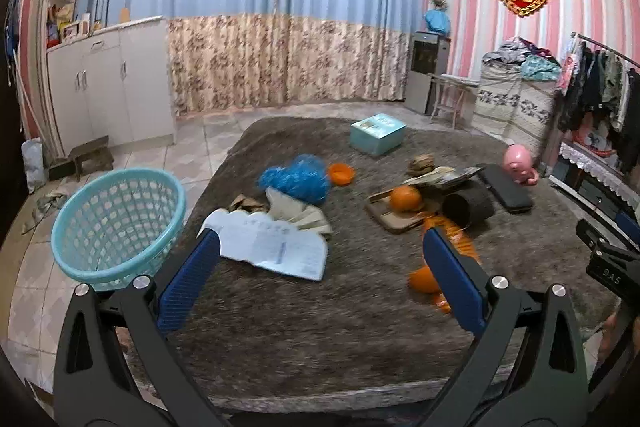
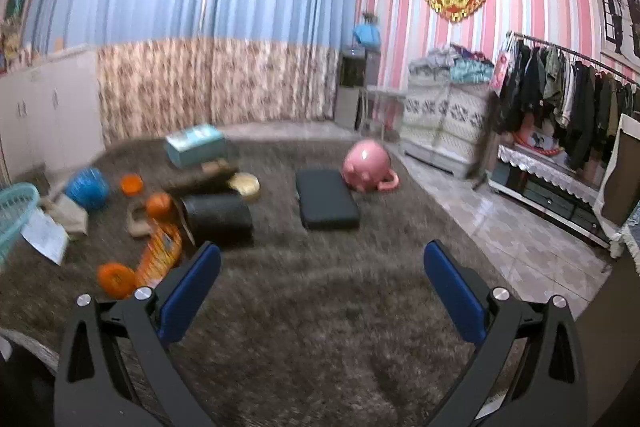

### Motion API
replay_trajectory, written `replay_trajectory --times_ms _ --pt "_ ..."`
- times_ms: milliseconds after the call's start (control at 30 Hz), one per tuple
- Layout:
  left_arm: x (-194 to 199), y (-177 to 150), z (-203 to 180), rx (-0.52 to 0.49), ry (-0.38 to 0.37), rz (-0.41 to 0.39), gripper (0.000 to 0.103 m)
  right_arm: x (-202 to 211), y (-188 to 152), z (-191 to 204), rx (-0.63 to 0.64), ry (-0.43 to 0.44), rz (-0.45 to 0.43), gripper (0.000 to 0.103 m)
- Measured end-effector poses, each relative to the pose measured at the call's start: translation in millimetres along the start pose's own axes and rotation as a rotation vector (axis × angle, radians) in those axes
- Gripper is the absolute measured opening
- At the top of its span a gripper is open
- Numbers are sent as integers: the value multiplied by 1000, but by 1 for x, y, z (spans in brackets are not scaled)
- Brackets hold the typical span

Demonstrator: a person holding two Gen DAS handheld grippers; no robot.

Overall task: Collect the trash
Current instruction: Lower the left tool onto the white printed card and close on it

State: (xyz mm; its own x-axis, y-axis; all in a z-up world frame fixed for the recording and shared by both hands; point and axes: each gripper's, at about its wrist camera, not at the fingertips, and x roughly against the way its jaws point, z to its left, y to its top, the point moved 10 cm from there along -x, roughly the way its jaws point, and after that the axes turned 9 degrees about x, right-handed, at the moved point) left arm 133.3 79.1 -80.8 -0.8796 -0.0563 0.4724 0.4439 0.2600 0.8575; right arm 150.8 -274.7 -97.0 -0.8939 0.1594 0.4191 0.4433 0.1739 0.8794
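Jaws of the left gripper (image 1: 320, 267) stand spread wide and hold nothing; jaws of the right gripper (image 2: 322, 275) are likewise released and empty, above bare brown rug (image 2: 320, 347). Nearest trash to the left gripper is the white printed paper (image 1: 276, 247), at 12 o'clock just beyond the left pad, with crumpled beige paper (image 1: 298, 215) touching its far edge. At 2 o'clock an orange snack wrapper (image 1: 460, 239) lies partly hidden behind the right pad, beside an orange peel piece (image 1: 422, 279). Farther out at 12 o'clock sit a blue mesh ball (image 1: 296, 179) and a small orange cup (image 1: 341, 173); at 1 o'clock, a whole orange (image 1: 406, 199) rests on a brown tray, next to a dark cylinder (image 1: 468, 205) lying on its side. The teal basket (image 1: 116, 223) stands at 10 o'clock at the rug edge; through its mesh it appears empty. Judgement: collection has barely begun, with every visible trash piece lying on the rug and not yet binned.
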Motion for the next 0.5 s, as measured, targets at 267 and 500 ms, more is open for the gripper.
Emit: replay_trajectory --times_ms 267,500 --pt "-42 -25 28 10 55 86 98 -24 -18 7 22 13 48 99" --pt "-77 -37 45 16 85 160 98 -36 -27 22 68 45 79 99"
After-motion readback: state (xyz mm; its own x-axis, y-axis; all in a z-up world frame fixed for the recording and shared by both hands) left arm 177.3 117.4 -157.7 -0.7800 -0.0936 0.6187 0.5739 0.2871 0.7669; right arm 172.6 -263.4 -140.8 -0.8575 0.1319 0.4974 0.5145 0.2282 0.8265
